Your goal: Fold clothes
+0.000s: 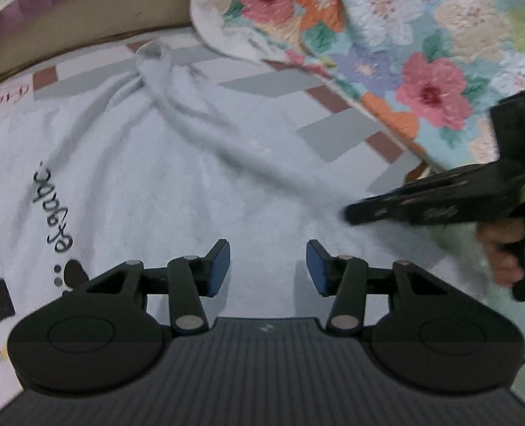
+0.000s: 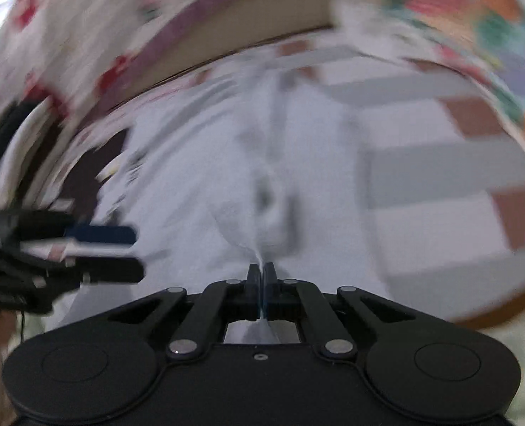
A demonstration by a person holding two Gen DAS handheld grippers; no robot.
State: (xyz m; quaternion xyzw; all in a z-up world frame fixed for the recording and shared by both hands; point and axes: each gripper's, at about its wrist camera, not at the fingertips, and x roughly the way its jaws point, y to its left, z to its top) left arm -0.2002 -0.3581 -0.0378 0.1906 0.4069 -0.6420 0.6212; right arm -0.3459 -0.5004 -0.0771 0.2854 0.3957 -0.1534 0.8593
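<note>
A soft white garment with black curly writing [image 1: 149,163] lay spread on the bed, filling the middle of the left wrist view. The bed had a sheet with grey and brown blocks [image 1: 280,81]. A quilt with big pink and orange flowers [image 1: 422,35] was bunched in the upper right of that view.

The left claw [image 1: 267,268] was released, with its blue pads [image 1: 220,269] apart and nothing between them. The white cloth lay right under and ahead of it.

The right claw [image 2: 261,285] was clenched on a thin pinch of the white cloth, which stood up in a little peak between its tips. In the left wrist view it came in from the right edge, held by a person's hand [image 1: 503,252].

A long ridge of cloth ran from the right claw up to a twisted knot [image 1: 152,53] in the upper left. So the fold would likely go along that line. The right claw already had its corner, while the left one was nearest the loose lower edge and still needed a grip.
</note>
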